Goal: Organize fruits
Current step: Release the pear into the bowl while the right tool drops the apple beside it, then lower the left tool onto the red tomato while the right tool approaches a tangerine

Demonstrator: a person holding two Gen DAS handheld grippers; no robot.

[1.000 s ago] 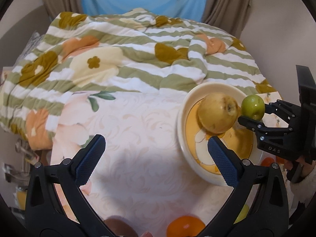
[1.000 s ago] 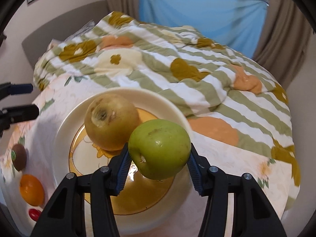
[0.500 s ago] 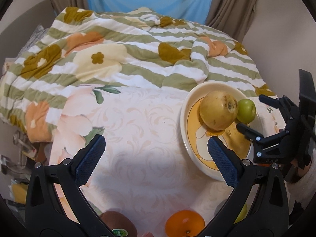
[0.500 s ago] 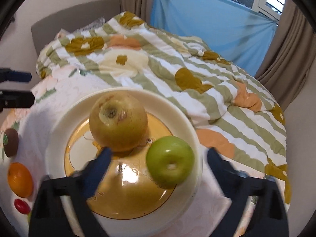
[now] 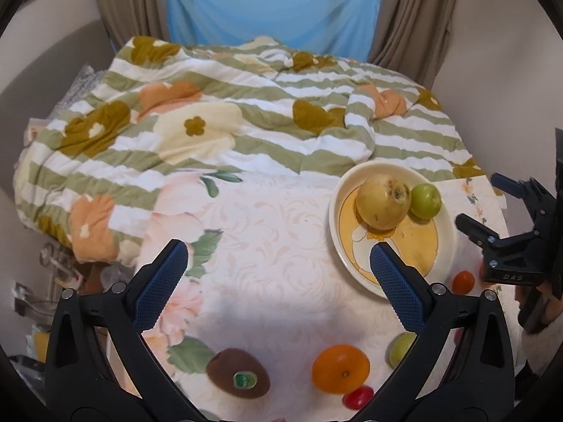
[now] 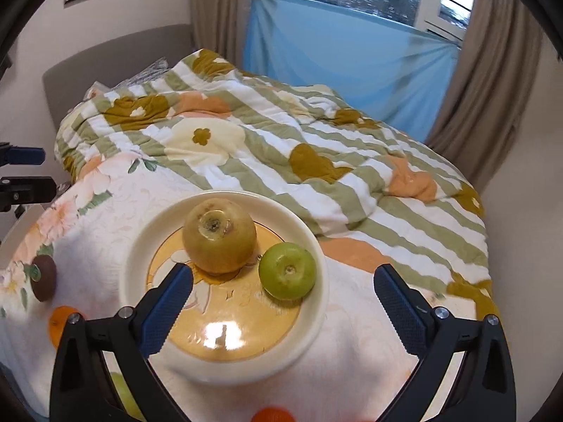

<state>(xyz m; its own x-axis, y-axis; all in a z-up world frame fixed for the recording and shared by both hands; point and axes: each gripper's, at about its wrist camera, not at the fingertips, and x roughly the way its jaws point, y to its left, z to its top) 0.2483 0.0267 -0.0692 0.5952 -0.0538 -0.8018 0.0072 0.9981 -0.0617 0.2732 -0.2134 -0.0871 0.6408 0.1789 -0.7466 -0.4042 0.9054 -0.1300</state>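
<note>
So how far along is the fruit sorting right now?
Done: a yellow pear and a green apple sit in the plate. In hand: nothing; the right gripper has just opened, nothing between its jaws, and the left gripper is open and empty too. Left on the cloth: kiwi, orange, a second green fruit and small red ones.

Soft daylight, perhaps slight edge blur

One plate (image 5: 447, 246), two grippers, and seven fruits in all.
</note>
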